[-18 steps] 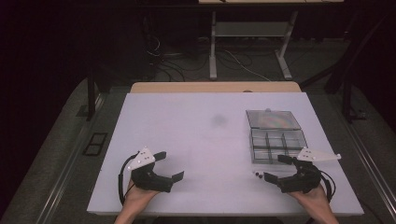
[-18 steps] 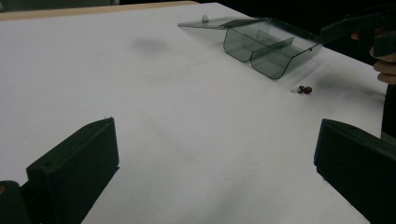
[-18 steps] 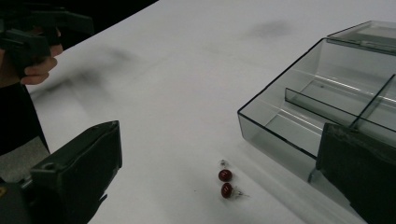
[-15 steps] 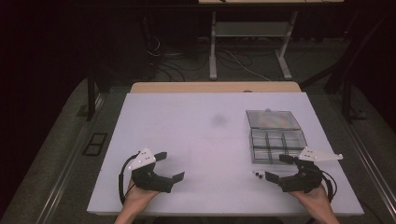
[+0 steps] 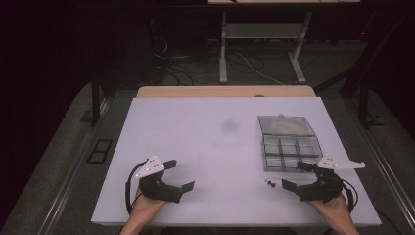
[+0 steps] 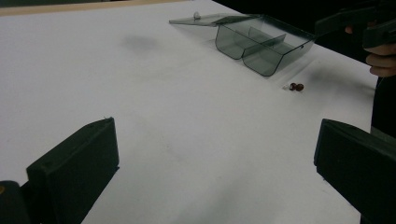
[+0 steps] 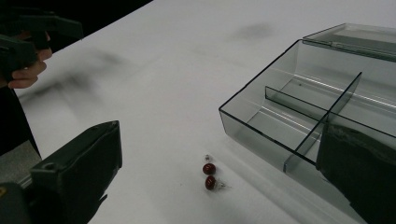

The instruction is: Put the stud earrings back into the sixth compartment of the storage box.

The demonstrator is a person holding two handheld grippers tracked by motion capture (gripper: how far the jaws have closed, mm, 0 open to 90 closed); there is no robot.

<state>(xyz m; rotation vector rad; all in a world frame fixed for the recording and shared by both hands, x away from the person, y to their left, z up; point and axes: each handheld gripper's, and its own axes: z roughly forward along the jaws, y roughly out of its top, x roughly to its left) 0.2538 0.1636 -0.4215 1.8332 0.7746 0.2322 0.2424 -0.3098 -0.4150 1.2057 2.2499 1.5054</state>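
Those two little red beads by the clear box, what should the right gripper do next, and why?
Probably ease the right gripper down over the red beads. Its fingers stand open with nothing between them, the beads lie loose on the table just ahead, and the compartment box sits open beside them.

Left hand-held gripper [image 5: 178,175] and right hand-held gripper [image 5: 293,175], low, level (both jaws wide apart)

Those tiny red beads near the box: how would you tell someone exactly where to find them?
Start at the white table and find the clear box on its right side, lid open. Just off the box's near left corner, ahead of the open right gripper, lie two red beads side by side on the bare tabletop. They are the only small, round, coloured things there; everything else is grey, black or clear.
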